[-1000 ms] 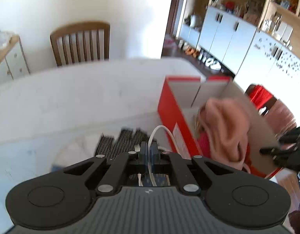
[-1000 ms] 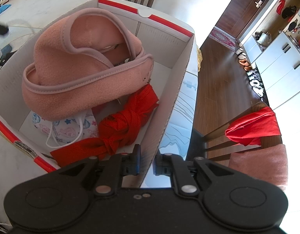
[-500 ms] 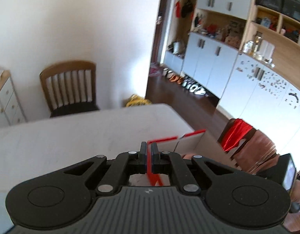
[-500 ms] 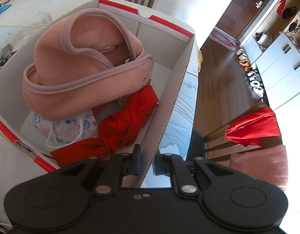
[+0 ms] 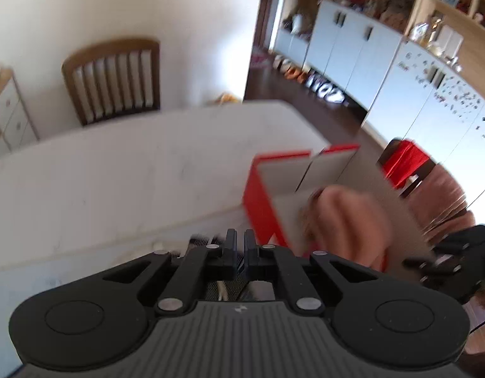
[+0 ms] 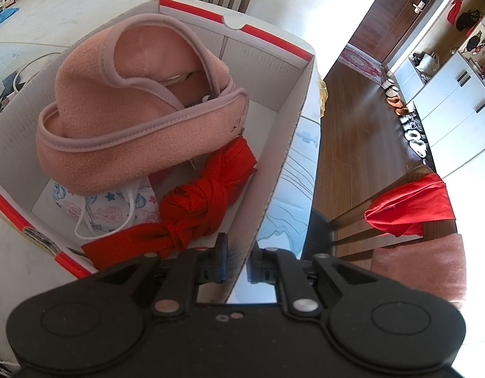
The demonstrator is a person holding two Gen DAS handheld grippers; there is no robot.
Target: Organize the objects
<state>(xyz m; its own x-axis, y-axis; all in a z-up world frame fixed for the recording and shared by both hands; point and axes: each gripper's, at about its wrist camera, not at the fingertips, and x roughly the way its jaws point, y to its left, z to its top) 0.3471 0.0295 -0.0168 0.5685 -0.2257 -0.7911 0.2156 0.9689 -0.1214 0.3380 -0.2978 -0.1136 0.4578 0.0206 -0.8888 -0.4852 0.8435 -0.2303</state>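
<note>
Cardboard box with red edges (image 6: 267,170) sits on the white table (image 6: 9,245), and my right gripper (image 6: 237,258) pinches its side wall. My left gripper (image 5: 237,245) is squeezed shut with nothing in it. Inside the box I see a fuzzy pink hat (image 6: 122,119), a knotted red cloth (image 6: 195,208) and a patterned face mask (image 6: 113,211).
</note>
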